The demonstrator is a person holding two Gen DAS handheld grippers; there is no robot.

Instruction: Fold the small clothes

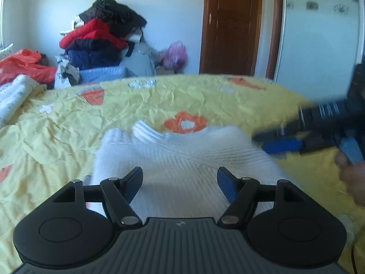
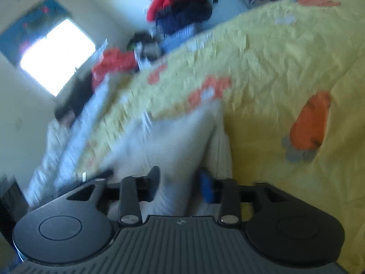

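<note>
A small white ribbed knit sweater (image 1: pixel 182 157) lies on the yellow flowered bedspread (image 1: pixel 205 100), its collar at the far side. My left gripper (image 1: pixel 180 182) is open and empty, just above the near part of the sweater. My right gripper (image 1: pixel 282 146) comes in blurred from the right, at the sweater's right edge. In the right wrist view the right gripper (image 2: pixel 180 185) has its fingers apart with white sweater cloth (image 2: pixel 173 141) between them; the picture is tilted and blurred.
A tall heap of red, black and navy clothes (image 1: pixel 102 34) stands behind the bed. Orange cloth (image 1: pixel 22 64) and white printed bedding (image 1: pixel 13 96) lie at the left. A brown door (image 1: pixel 232 25) and white wardrobe (image 1: pixel 319 34) stand behind. A window (image 2: pixel 57 57) is bright.
</note>
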